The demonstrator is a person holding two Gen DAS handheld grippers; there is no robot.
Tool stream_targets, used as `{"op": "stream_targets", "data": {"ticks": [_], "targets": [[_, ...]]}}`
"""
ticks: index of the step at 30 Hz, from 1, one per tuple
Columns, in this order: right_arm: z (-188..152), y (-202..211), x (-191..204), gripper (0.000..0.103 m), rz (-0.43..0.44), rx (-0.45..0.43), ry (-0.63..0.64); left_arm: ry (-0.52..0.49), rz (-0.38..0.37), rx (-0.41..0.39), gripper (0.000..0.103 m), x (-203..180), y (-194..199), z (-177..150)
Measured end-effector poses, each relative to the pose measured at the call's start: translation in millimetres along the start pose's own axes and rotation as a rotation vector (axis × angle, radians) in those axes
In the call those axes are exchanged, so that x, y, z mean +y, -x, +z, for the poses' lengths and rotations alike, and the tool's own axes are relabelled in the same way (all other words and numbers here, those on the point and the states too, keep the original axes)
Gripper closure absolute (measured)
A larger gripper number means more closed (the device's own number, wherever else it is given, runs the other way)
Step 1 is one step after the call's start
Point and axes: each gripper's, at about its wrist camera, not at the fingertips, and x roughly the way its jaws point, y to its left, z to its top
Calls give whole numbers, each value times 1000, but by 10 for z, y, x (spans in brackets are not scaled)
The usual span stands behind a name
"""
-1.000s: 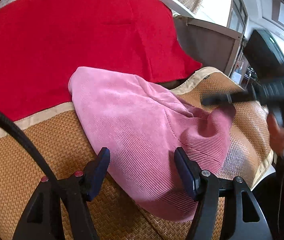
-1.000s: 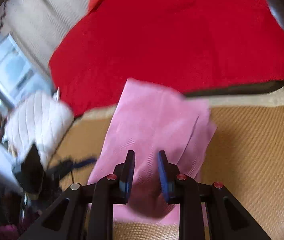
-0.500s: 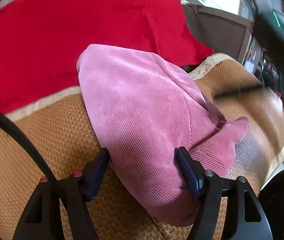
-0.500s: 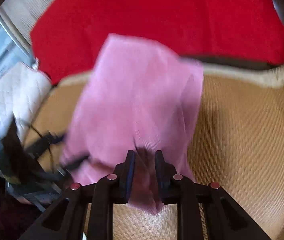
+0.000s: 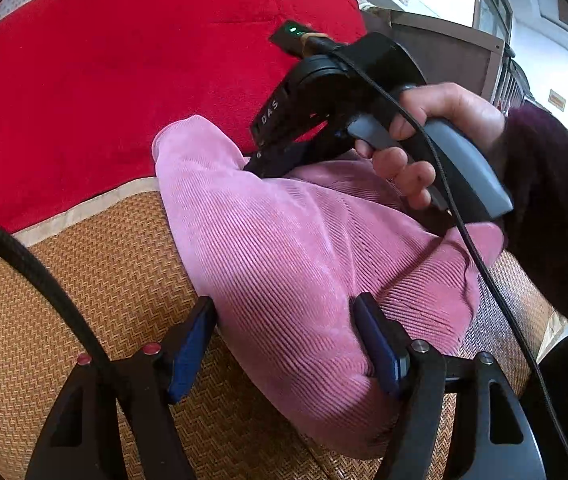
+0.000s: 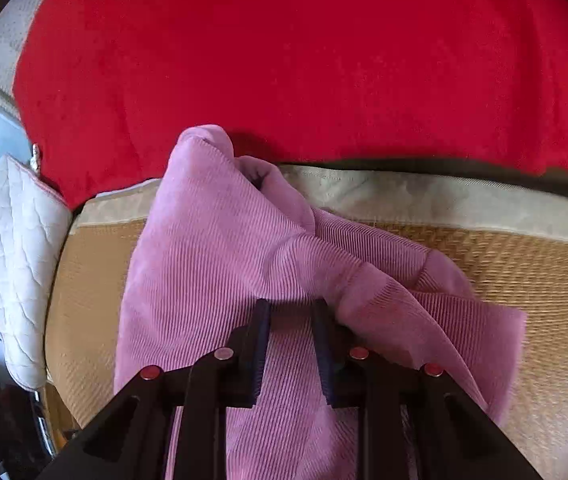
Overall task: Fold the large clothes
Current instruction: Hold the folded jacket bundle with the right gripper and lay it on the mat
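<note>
A pink corduroy garment lies bunched on a woven mat. My left gripper straddles its near edge. Its jaws are opening with the cloth between them, and the pads do not squeeze it. My right gripper stands narrow, pinching a fold of the pink garment. In the left wrist view the right gripper is held by a person's hand over the garment's far end, beside the red blanket.
The red blanket covers the back of the surface beyond the mat's pale border. A white quilted cushion sits off the mat's left end. A black cable crosses the left wrist view. A dark sleeve fills its right side.
The right gripper has carried its pinched fold from the garment's right end across to the far end by the red blanket, doubling the cloth over. The left gripper stayed put and widened slightly.
</note>
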Motion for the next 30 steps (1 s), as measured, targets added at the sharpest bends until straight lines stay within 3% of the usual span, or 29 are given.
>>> {"op": "stream_targets", "data": {"ticks": [5,8,11,15,17,22,27,30], "targets": [[-210,443,-9,78,9,-70,-7,29,-4,-3,27,53,100,27],[-537,851,53,77,47,-133,13,83,-11,-70,27,186,296,107],[-889,1128,135,77,58,-160,42,134,55,-126,26,348,444,160],[-1396,1377,153,77,63,-193,75,115,143,-55,26,329,264,126],[-1585,1363,159,77,81,-185,86,93,163,-42,26,269,165,114],[-1964,943,24,77,-58,-123,102,30,199,-48,26,120,112,31],[-1974,993,-54,77,-48,-143,93,35,206,-50,26,131,90,38],[-1980,878,107,77,-76,-165,106,36,205,-50,26,139,75,36]]}}
